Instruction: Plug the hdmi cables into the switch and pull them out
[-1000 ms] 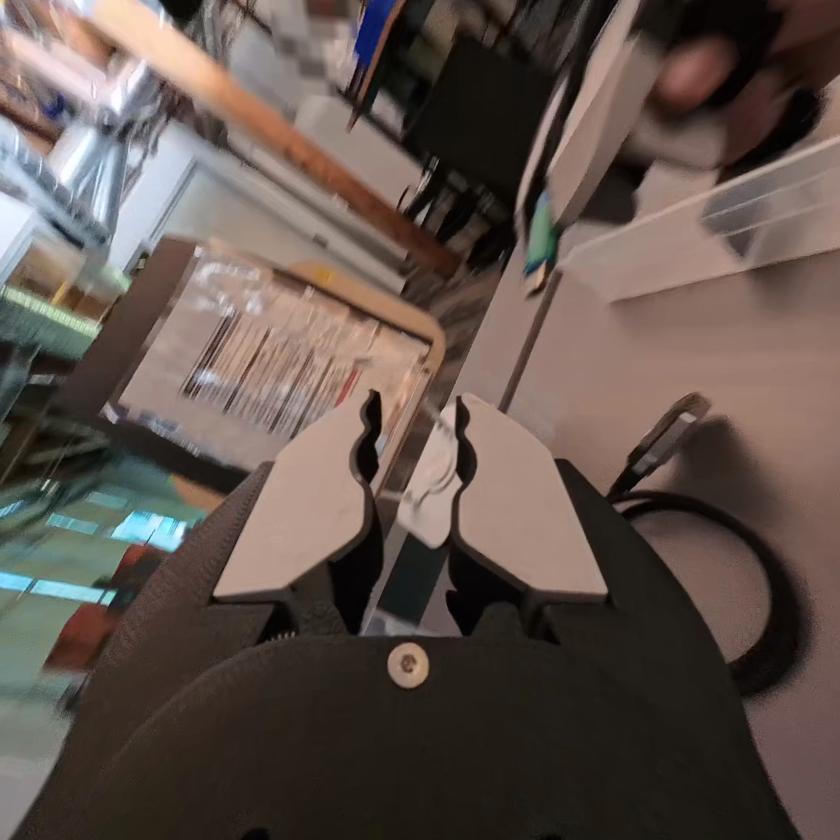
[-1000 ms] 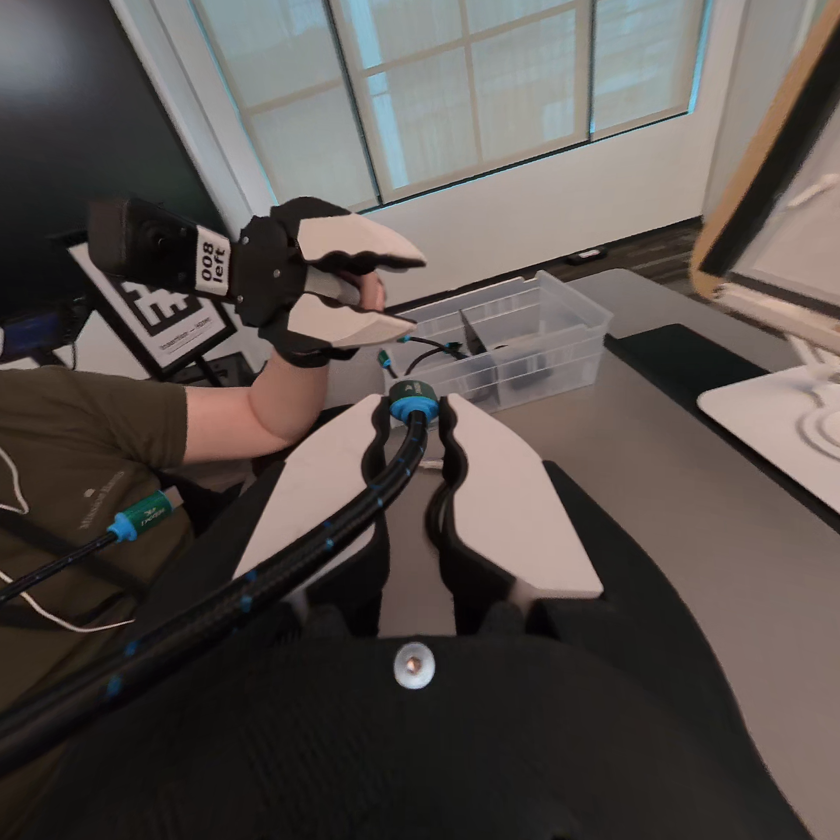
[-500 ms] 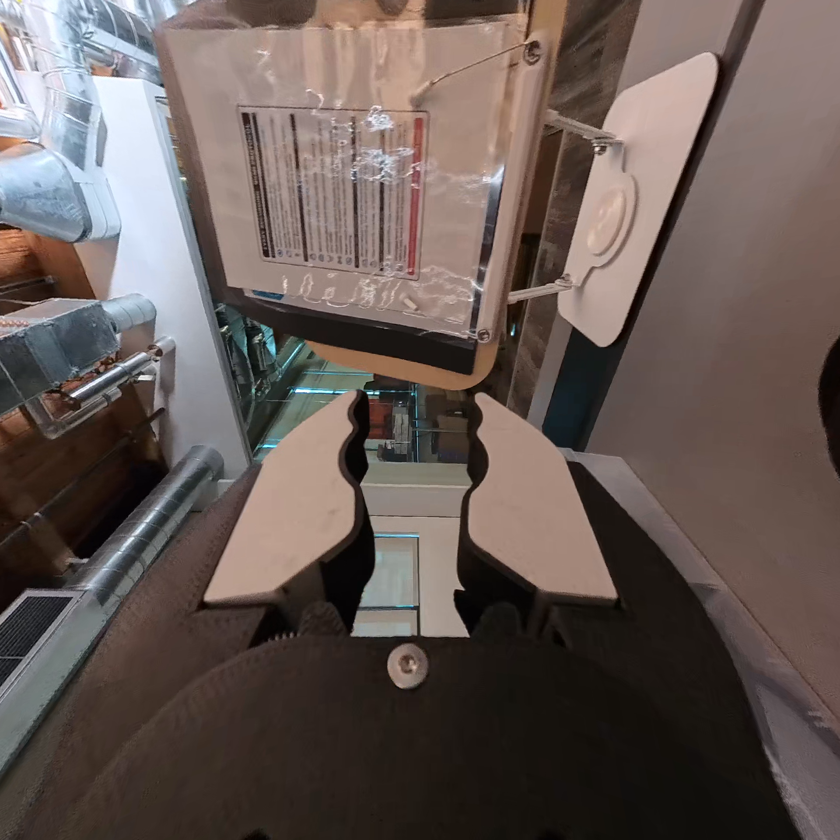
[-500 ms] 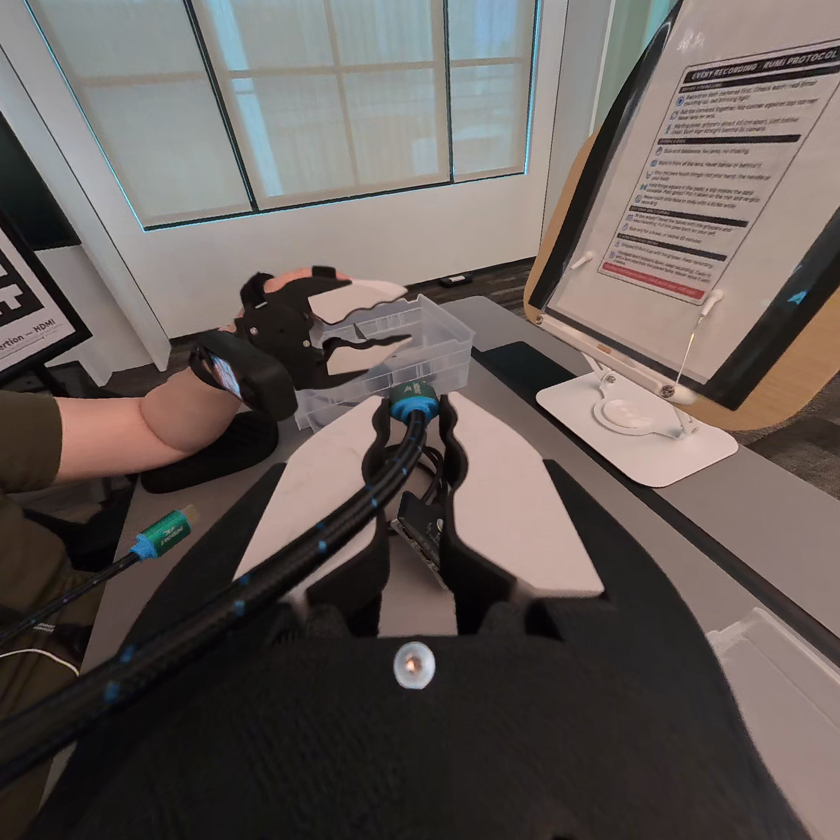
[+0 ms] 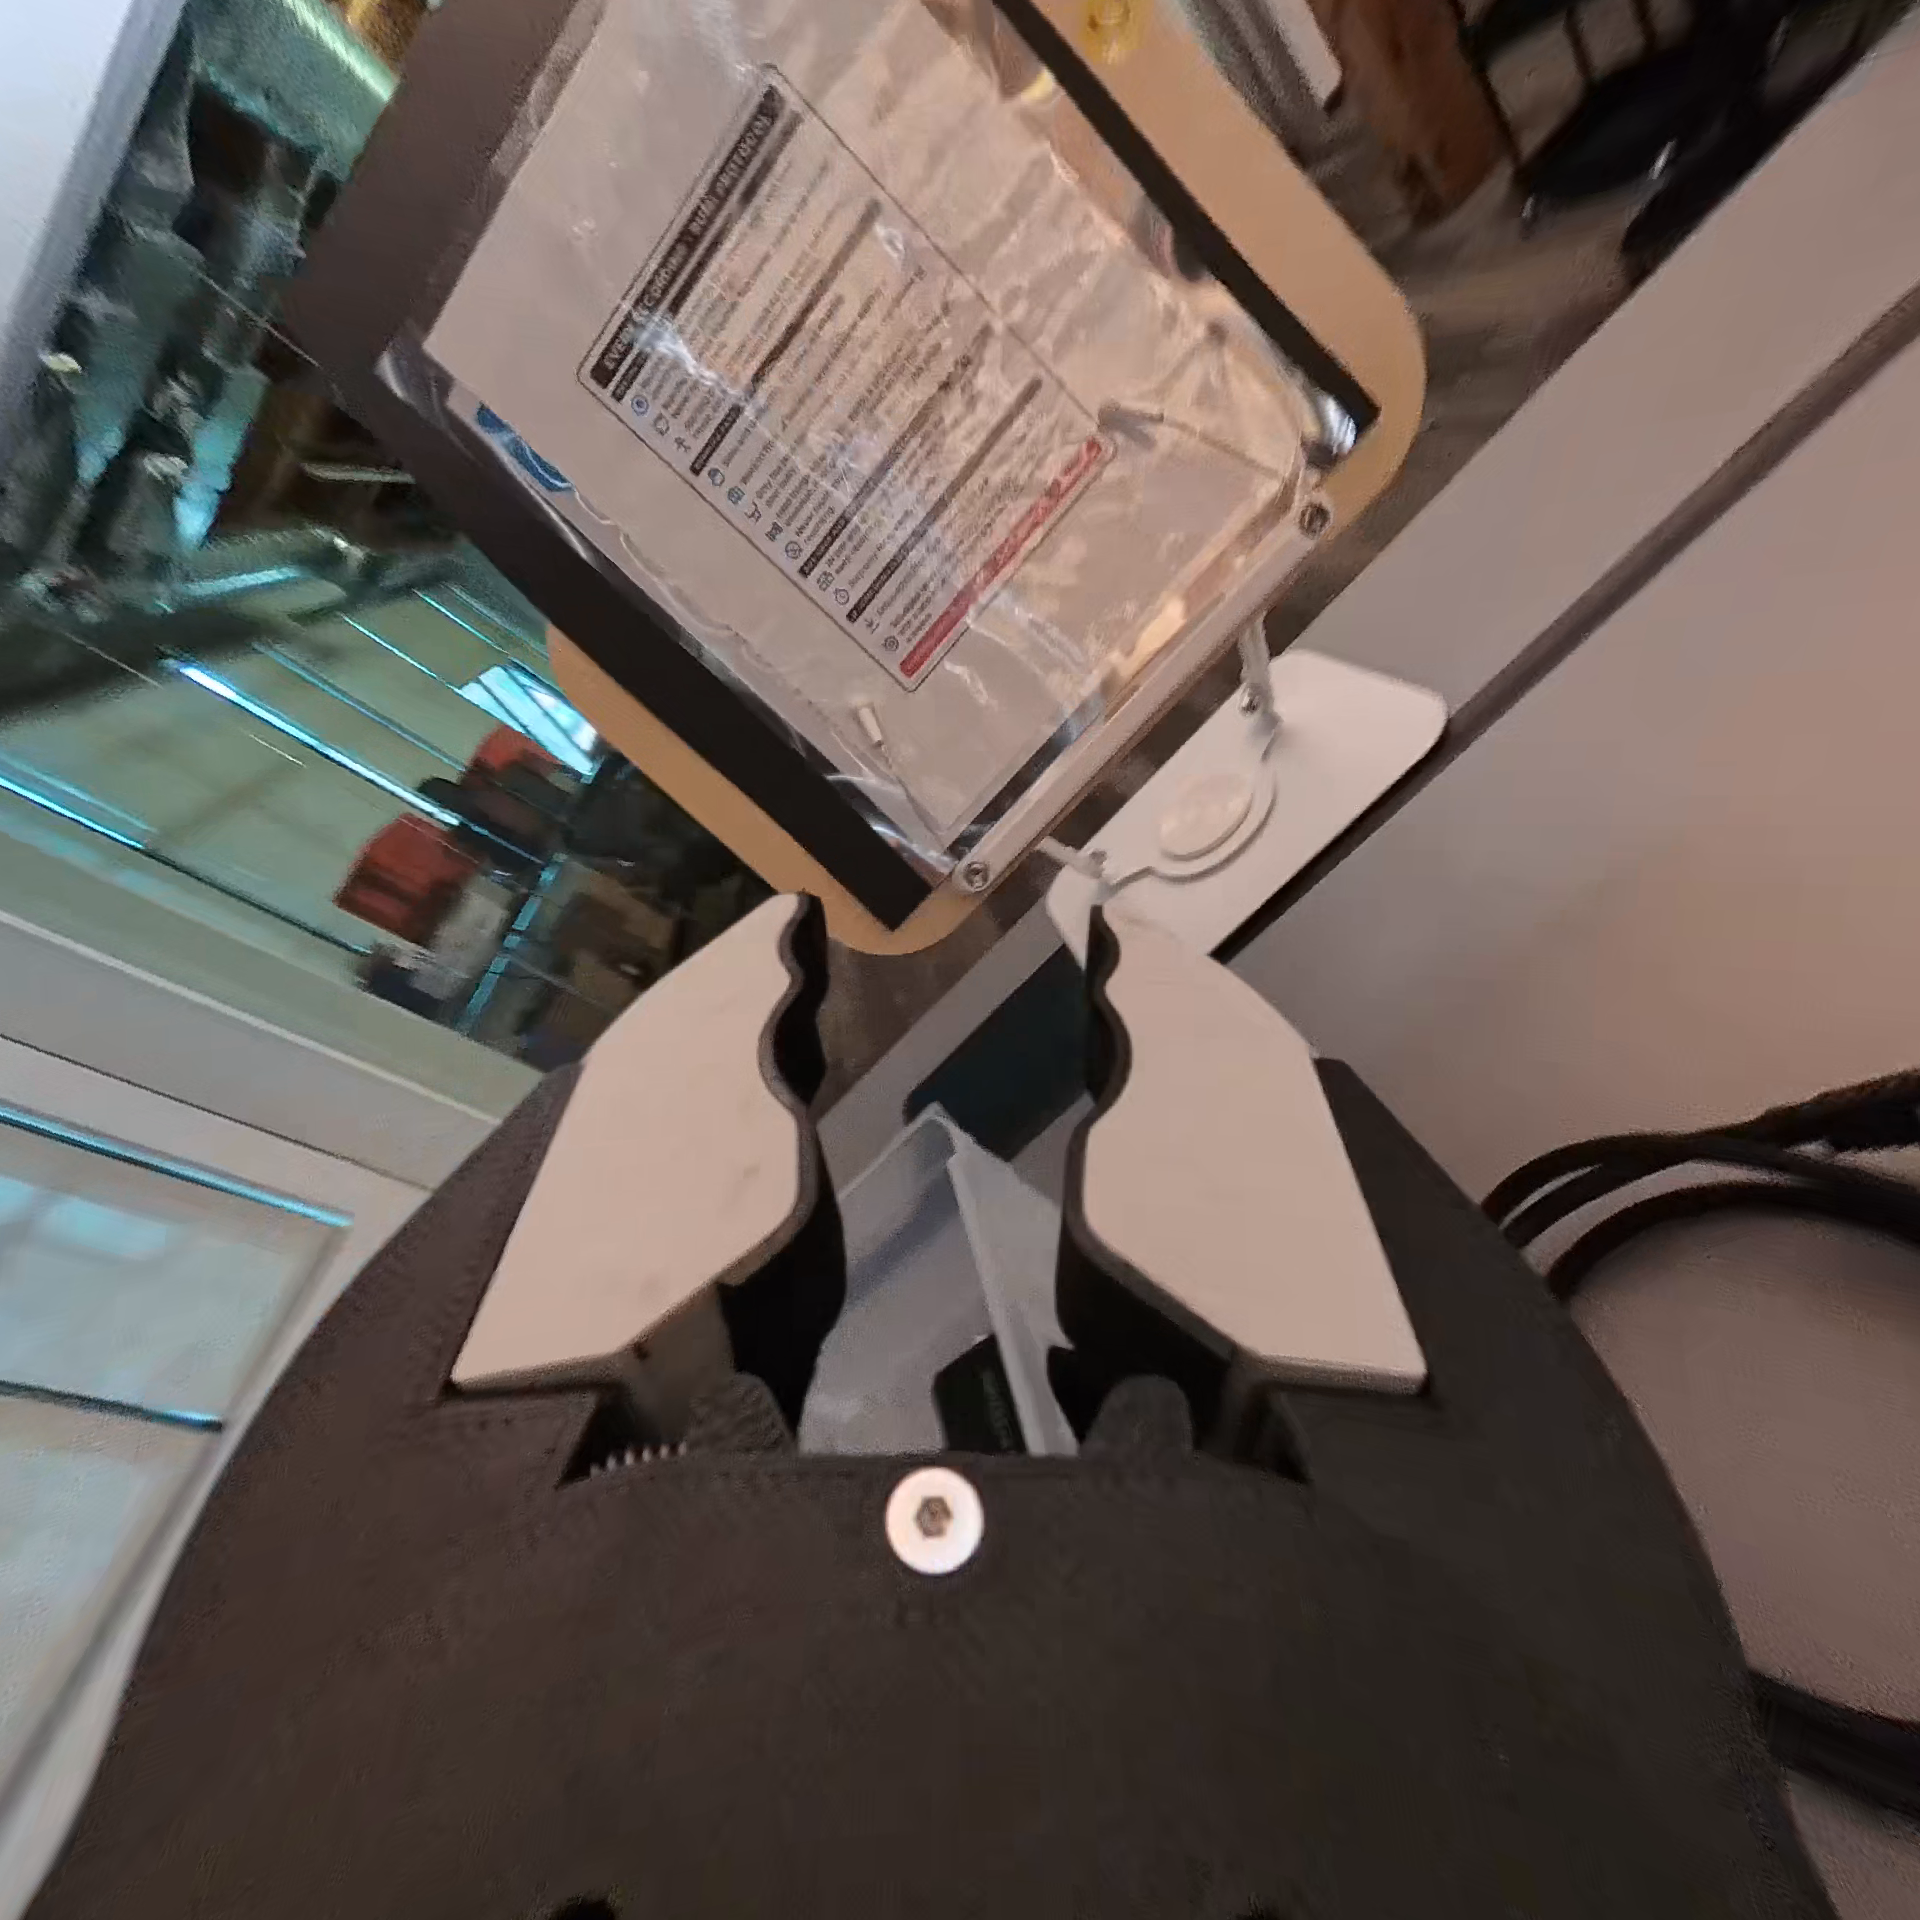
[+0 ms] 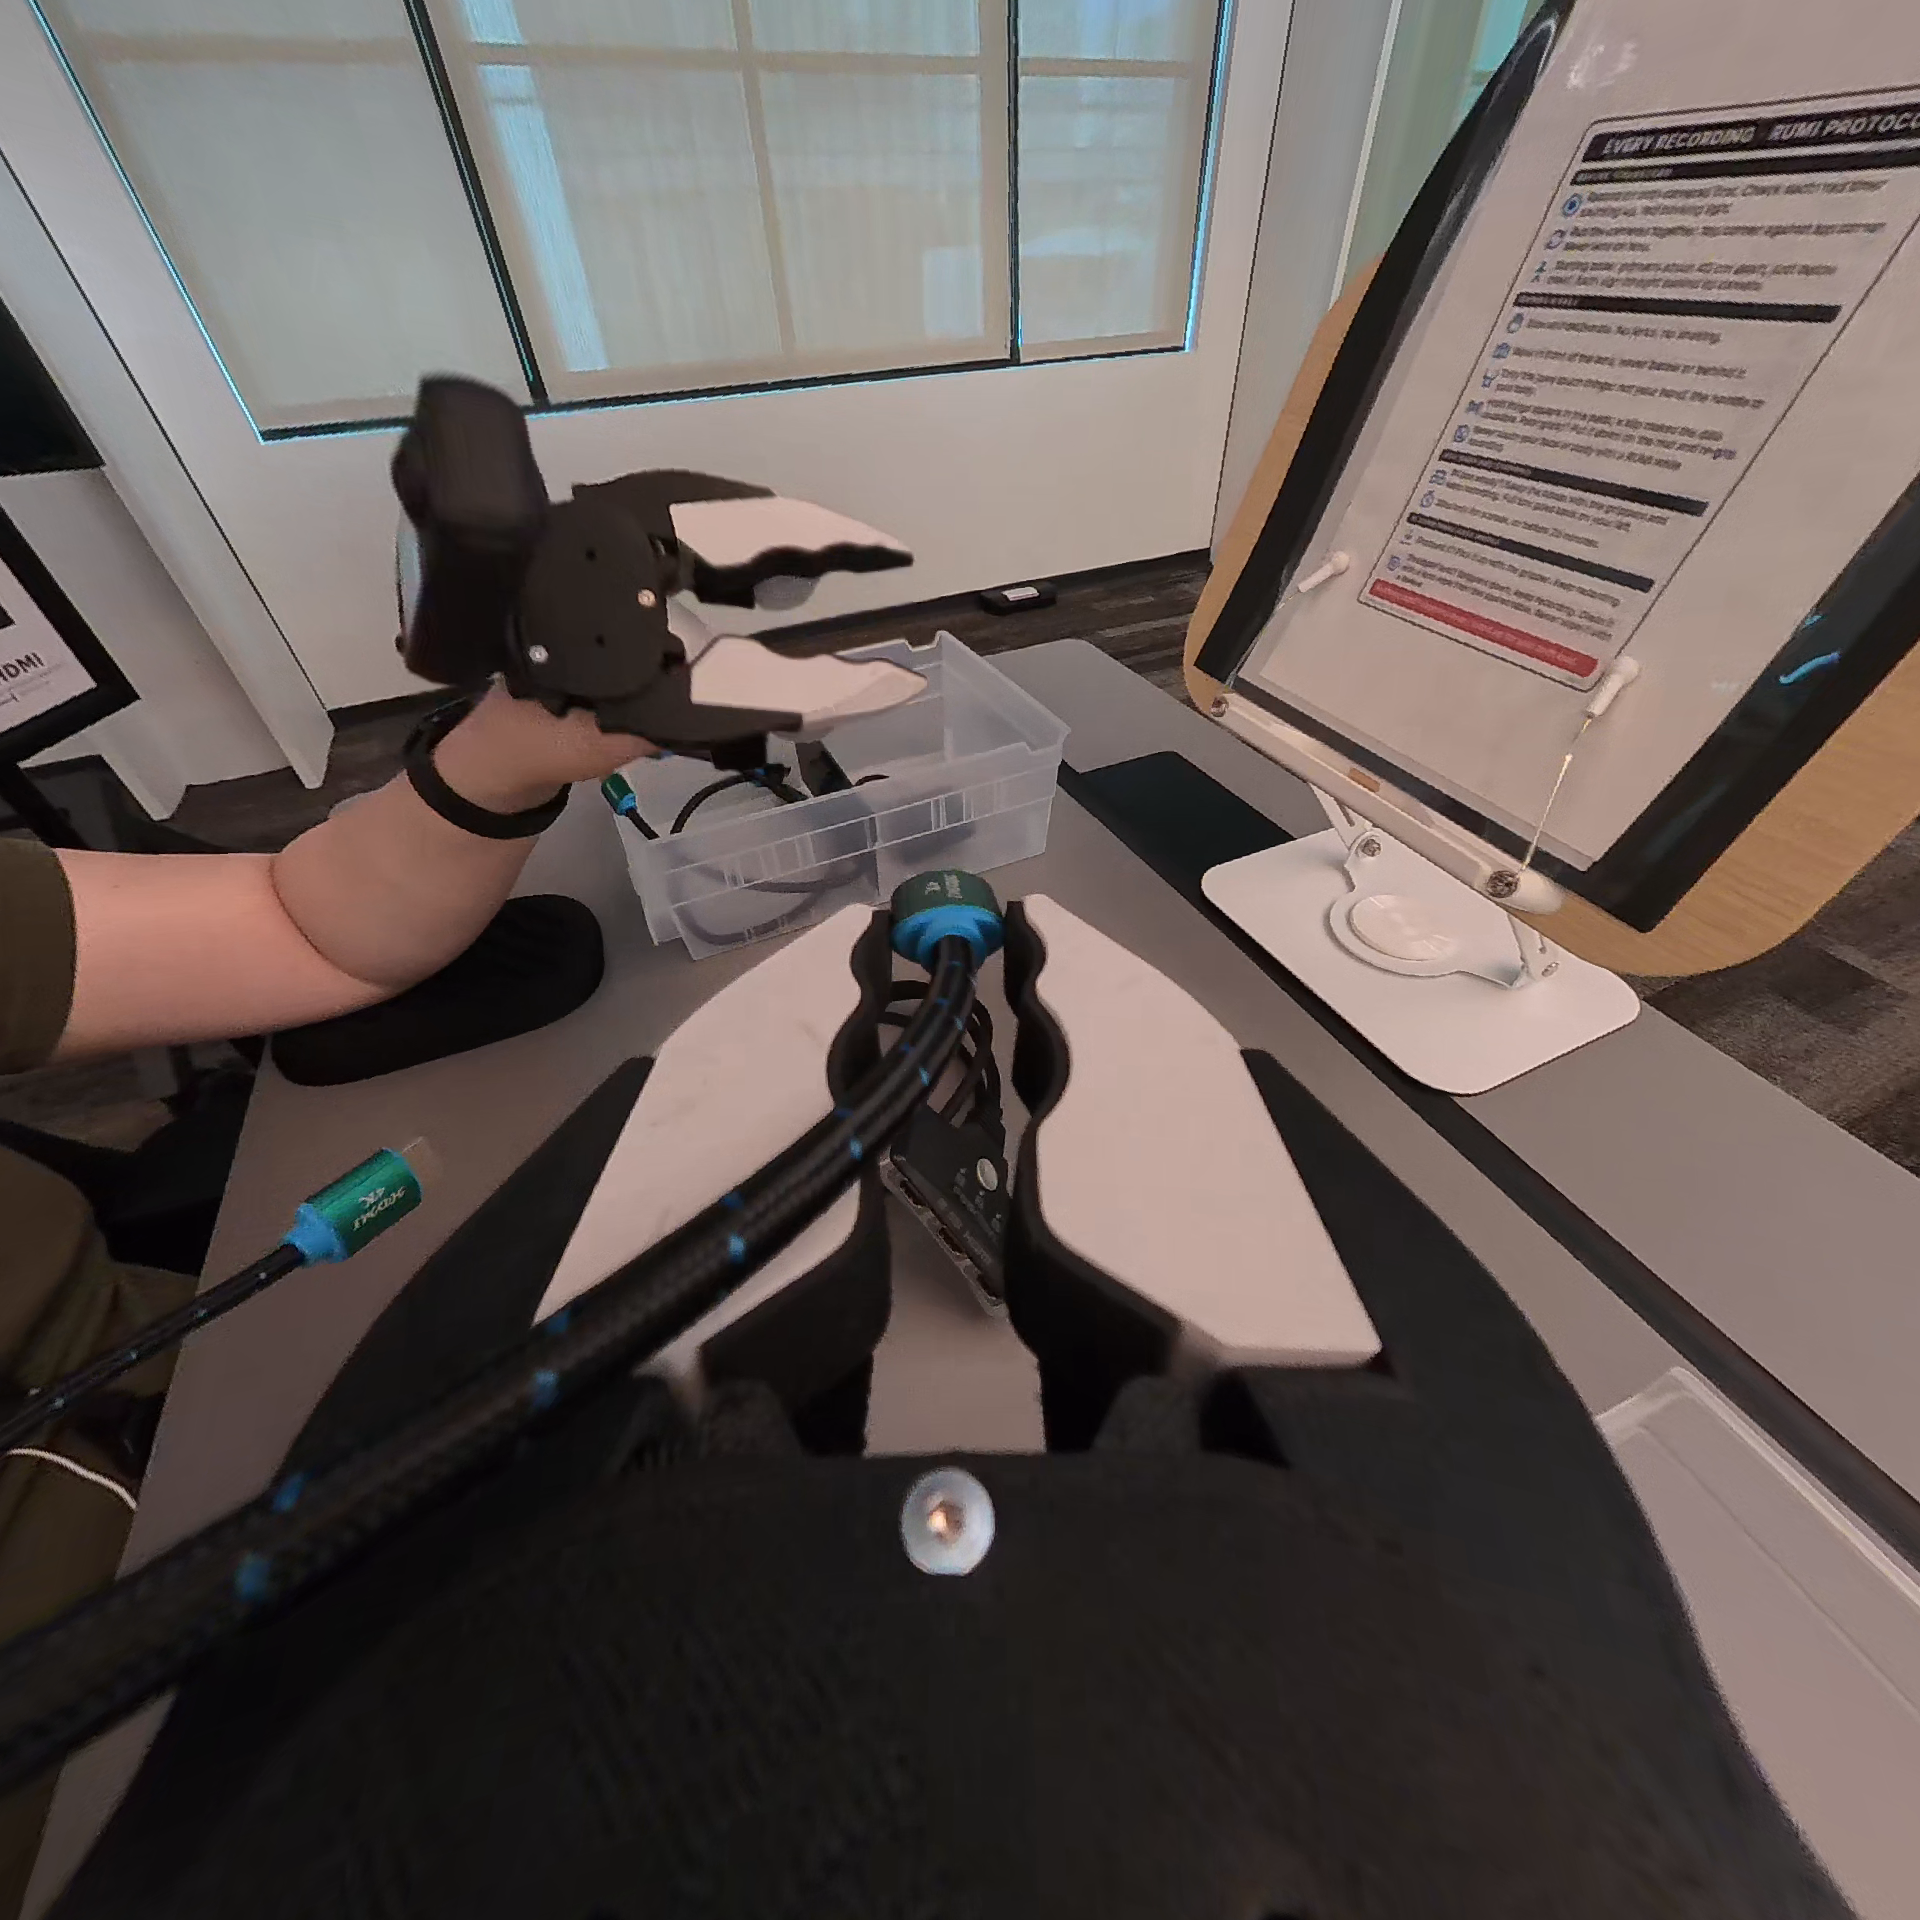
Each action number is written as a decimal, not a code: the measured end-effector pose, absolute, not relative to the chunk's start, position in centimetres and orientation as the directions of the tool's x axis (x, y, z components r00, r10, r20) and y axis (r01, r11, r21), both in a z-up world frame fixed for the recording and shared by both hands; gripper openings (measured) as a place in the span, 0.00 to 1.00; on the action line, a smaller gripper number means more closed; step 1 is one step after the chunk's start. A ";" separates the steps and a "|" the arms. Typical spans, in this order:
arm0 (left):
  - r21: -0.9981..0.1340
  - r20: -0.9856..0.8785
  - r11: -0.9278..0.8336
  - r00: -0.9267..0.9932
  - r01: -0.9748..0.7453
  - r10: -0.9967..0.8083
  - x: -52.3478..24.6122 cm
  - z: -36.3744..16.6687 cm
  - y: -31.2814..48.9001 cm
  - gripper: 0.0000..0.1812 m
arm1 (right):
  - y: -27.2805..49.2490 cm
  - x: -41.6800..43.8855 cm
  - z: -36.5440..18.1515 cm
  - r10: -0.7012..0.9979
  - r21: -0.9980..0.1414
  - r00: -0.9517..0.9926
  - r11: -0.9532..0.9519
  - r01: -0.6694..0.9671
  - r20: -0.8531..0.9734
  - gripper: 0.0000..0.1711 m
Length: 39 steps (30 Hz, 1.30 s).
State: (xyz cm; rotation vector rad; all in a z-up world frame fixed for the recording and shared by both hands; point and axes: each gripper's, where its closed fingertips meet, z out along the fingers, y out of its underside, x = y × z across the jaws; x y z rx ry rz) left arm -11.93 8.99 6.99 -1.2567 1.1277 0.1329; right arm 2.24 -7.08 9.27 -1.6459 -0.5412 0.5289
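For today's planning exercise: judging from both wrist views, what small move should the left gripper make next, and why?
Probably lower the left gripper into the clear bin: it hovers open and empty above cables lying there, while the right gripper already holds an HDMI cable over the switch.

Left gripper [image 6: 914,623], now raised above the clear bin [image 6: 997,769] (jaws wider apart, pointing toward the sign stand [image 6: 1455,966]).

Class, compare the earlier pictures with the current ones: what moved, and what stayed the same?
The left tool, open and empty, swung from raised beside the person down over the clear bin. The right tool stayed shut on the HDMI cable, above the switch.
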 end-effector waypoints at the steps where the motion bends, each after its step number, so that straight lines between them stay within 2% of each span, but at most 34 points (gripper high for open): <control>1: -0.711 -0.694 0.362 0.515 -0.603 -0.504 -12.0 7.3 8.9 0.28 | -7.1 2.2 9.3 0.620 -0.991 0.784 -0.126 0.055 -0.035 0.12; 5: -0.742 -0.655 0.346 0.513 -0.574 -0.555 -12.0 7.3 8.6 0.32 | -7.4 2.2 9.6 0.622 -0.991 0.783 -0.118 0.055 -0.030 0.12; 8: -0.772 -0.599 0.330 0.448 -0.544 -0.663 -10.8 6.3 7.4 0.35 | -7.6 2.5 9.8 0.616 -0.992 0.787 -0.113 0.053 -0.028 0.12; 11: -0.805 -0.506 0.320 0.297 -0.499 -0.810 -8.9 4.7 4.7 0.40 | -8.0 3.0 10.2 0.607 -0.994 0.794 -0.101 0.048 -0.023 0.13; 14: -0.787 -0.408 0.363 -0.019 -0.499 -0.913 -7.2 1.1 -0.1 0.41 | -8.6 3.6 10.8 0.598 -0.996 0.801 -0.083 0.039 -0.019 0.12; 16: -0.744 -0.400 0.412 -0.143 -0.527 -0.905 -6.4 -1.5 -1.8 0.42 | -9.0 4.0 11.2 0.594 -0.997 0.804 -0.069 0.030 -0.017 0.13; 21: -0.652 -0.474 0.558 -0.298 -0.513 -0.828 -4.2 -6.3 -4.1 0.38 | -9.9 4.6 12.2 0.593 -0.999 0.805 -0.041 0.021 -0.007 0.13; 25: -0.593 -0.530 0.619 -0.330 -0.515 -0.781 -3.2 -9.4 -3.3 0.34 | -10.4 4.6 12.7 0.600 -1.000 0.800 -0.021 0.015 0.000 0.13; 32: -0.600 -0.513 0.618 -0.349 -0.507 -0.784 -1.6 -12.1 -2.8 0.30 | -10.6 3.9 12.7 0.619 -0.999 0.785 -0.023 0.043 0.020 0.13; 39: -0.597 -0.555 0.653 -0.349 -0.466 -0.755 -0.3 -12.8 -3.1 0.21 | -10.6 3.7 12.4 0.629 -0.998 0.777 -0.035 0.059 0.024 0.13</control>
